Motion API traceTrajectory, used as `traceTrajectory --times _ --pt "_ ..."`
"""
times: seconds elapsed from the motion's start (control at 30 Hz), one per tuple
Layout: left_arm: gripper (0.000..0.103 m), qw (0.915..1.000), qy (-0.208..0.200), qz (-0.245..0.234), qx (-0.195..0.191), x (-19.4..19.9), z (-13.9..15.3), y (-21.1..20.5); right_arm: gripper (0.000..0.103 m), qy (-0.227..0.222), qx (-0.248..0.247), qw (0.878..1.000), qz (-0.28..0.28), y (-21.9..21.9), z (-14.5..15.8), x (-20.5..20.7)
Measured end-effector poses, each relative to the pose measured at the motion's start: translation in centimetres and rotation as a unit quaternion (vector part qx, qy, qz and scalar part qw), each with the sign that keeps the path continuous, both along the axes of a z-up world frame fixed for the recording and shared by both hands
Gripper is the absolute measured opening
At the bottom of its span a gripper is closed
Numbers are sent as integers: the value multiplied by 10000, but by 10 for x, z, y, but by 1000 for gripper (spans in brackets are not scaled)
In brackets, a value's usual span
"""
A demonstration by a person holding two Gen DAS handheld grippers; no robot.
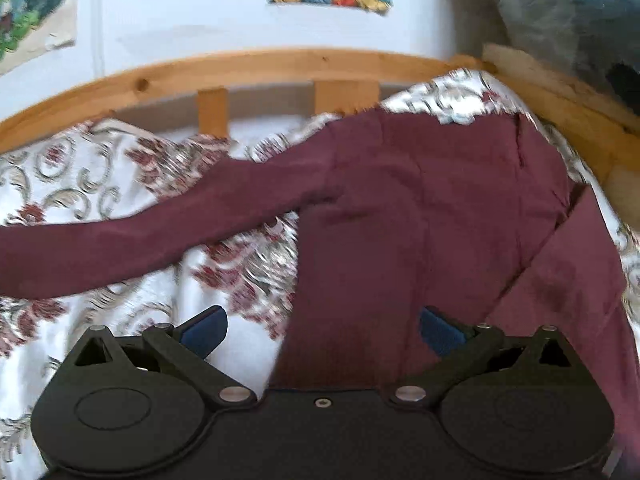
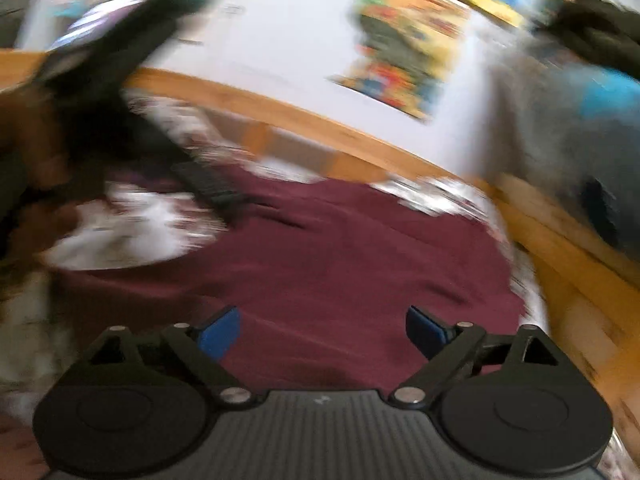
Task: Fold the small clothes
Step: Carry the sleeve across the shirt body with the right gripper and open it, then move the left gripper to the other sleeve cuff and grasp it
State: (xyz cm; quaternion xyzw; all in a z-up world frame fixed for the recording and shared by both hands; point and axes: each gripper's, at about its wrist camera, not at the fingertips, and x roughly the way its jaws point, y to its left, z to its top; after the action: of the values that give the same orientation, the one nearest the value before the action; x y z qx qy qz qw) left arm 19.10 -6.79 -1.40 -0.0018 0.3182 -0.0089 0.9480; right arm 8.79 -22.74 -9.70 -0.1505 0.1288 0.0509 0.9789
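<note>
Maroon top (image 1: 420, 200) lies spread on the bed (image 1: 80, 184), collar end toward the headboard (image 1: 260, 64), one long sleeve (image 1: 120, 240) flung out sideways from the body, the other side already flapped over. Left hand-held gripper (image 1: 322, 332) has jaws apart, empty, over the hem edge. Right hand-held gripper (image 2: 322, 330) also apart, nothing between the pads, over the top's body; that view is badly blurred. Looks like between folds. Next probably: pinch the loose sleeve and lay it across the body.

A maroon long-sleeved top (image 1: 420, 208) lies on the patterned bedspread (image 1: 80, 184). One sleeve stretches out sideways. The other sleeve is folded in.
</note>
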Motion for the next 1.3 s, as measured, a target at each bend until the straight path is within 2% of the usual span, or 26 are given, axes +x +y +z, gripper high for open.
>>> traceTrajectory --times 0.1,0.23,0.33,0.4,0.57,0.67,0.73,0.83,0.93,1.0,1.07,1.17,1.23,1.3 --pt "102 9994 248 -216 129 3 -17 -10 93 -141 457 9923 -1144 -39 -3 23" --pt "102 9958 474 -525 575 5 -38 -28 98 -578 408 9652 -2517 -76 -9 63" --pt "102 9923 564 -643 894 6 -49 -37 98 -499 428 9603 -2711 -101 -14 90" --pt "102 9905 679 -776 908 8 -53 -37 98 -370 524 9601 -2722 -111 -16 107" --pt "102 9893 983 -895 594 13 -62 -26 98 269 137 9531 -3011 -113 -38 140" --pt "102 9903 1078 -806 358 15 -66 -20 100 261 -3 9506 -3092 -110 -41 140" --pt "102 9911 1096 -723 240 13 -66 -17 100 98 24 9510 -3090 -108 -40 135" --pt "102 9936 1018 -468 129 7 -59 -12 103 -361 264 9523 -3020 -105 -33 113" --pt "102 9979 597 -200 143 -7 -44 2 103 -664 557 9524 -2922 -102 -20 96" --pt "102 9993 278 87 250 -15 -34 16 103 -707 699 9558 -2768 -99 -12 88" --pt "102 9980 165 422 435 -19 -28 33 103 -690 883 9595 -2585 -96 -8 79" --pt "102 9925 372 999 596 -12 -24 70 103 -602 1195 9640 -2296 -89 -4 64" --pt "102 9844 462 1598 568 -6 -21 102 103 -492 1352 9676 -2074 -84 0 56" --pt "102 9734 371 2183 585 -3 -18 134 103 -333 1561 9703 -1818 -78 2 50"
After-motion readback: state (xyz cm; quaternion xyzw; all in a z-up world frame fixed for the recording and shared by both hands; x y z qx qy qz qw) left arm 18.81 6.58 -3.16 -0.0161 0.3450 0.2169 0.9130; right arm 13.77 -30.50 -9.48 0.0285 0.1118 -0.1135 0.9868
